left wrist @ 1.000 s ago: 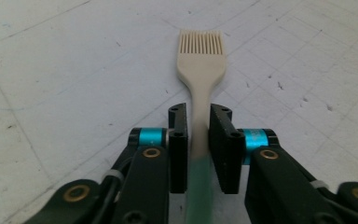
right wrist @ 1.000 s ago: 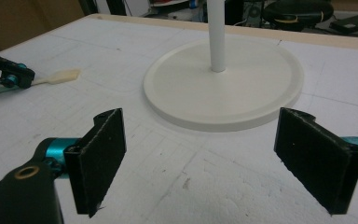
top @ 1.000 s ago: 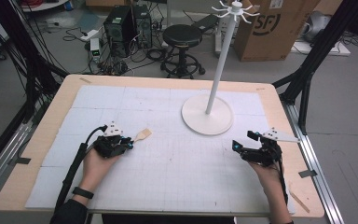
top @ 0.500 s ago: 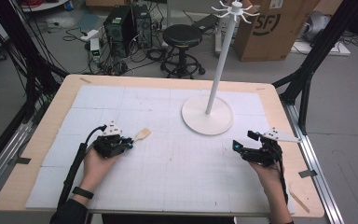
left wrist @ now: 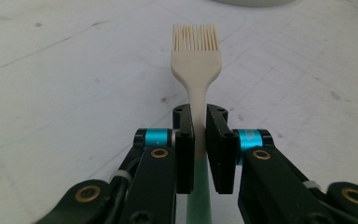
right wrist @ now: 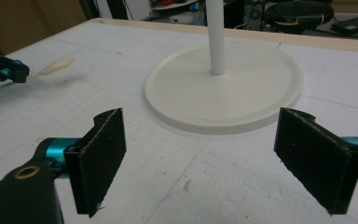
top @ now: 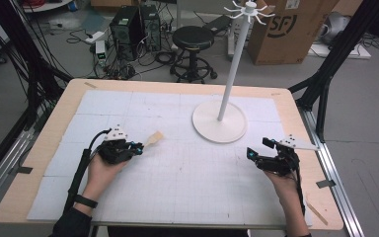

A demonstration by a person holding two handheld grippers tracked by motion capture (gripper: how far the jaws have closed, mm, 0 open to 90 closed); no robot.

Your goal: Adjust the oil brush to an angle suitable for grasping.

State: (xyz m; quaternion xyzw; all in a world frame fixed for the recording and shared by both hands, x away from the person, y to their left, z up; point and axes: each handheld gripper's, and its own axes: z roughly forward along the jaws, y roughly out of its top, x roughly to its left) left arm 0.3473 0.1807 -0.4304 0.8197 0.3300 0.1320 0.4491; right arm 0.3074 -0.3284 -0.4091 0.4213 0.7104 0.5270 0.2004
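Note:
My left gripper [top: 137,146] rests on the white grid mat at the left, shut on a cream brush [top: 154,138]. In the left gripper view the jaws [left wrist: 199,114] clamp the brush's neck; its bristled head [left wrist: 196,51] points forward low over the mat, and a green handle runs back beneath the jaws. My right gripper [top: 258,148] sits at the right of the mat, wide open with nothing between its pads [right wrist: 100,154]. Ahead of it stands a white rack with a round base [right wrist: 223,88] and a tall pole [top: 232,64] topped by hooks [top: 249,10].
The rack's base [top: 219,123] lies between the grippers, toward the far side. A thin wooden stick [top: 318,212] lies by the table's front right corner. Beyond the far edge are a black stool [top: 192,39], a cardboard box [top: 291,29] and computer cases [top: 133,24].

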